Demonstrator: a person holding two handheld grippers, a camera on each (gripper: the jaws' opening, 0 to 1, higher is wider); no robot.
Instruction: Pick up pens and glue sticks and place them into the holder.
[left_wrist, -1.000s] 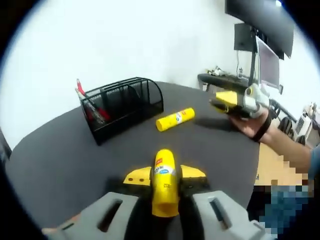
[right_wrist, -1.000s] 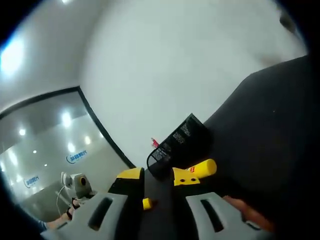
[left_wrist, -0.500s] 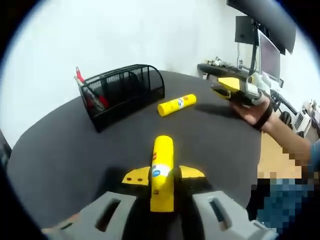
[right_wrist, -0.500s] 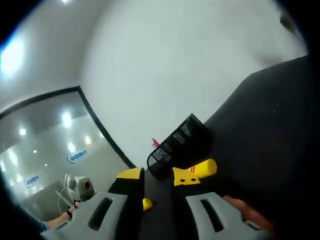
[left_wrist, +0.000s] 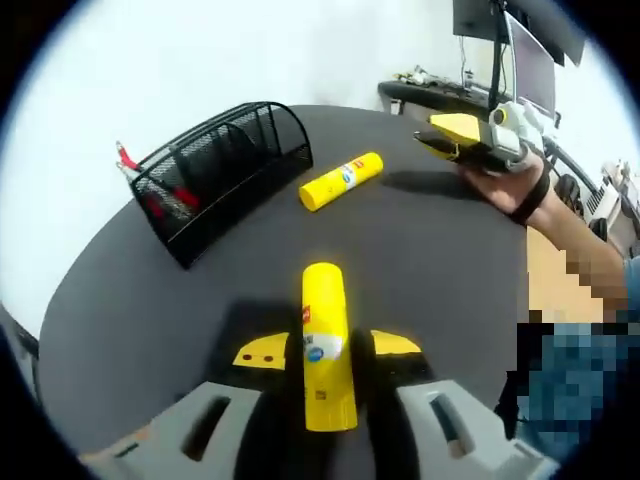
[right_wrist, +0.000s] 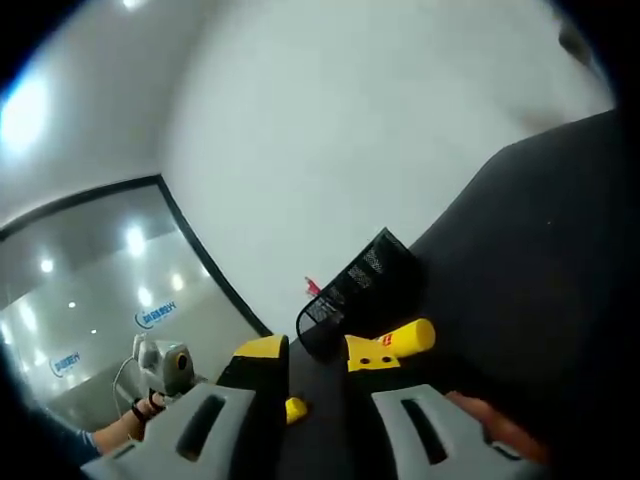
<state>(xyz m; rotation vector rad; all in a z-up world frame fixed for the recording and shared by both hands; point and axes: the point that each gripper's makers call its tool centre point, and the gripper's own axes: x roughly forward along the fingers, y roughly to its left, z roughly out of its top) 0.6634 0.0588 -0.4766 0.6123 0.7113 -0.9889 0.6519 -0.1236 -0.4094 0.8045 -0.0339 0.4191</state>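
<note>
We have one yellow glue stick clamped lengthwise between the jaws of our left hand-held gripper, its free end pointing forward over the dark round bench, which should let us carry it tip-first toward the black mesh holder. That holder sits toward the far left edge of the bench, and red pens already stick out of its near end, so part of the job looks done. A second yellow glue stick lies on its side on the bench just beside the holder, apart from it, waiting to be picked up. Our right hand-held gripper shows in the left gripper view, held out at the far right over the bench edge with nothing visible in its yellow jaws. In the right gripper view those jaws stand a little apart and empty, with the holder and the lying glue stick beyond them. We judge the next move is to bring the held stick over the holder's open top.
</note>
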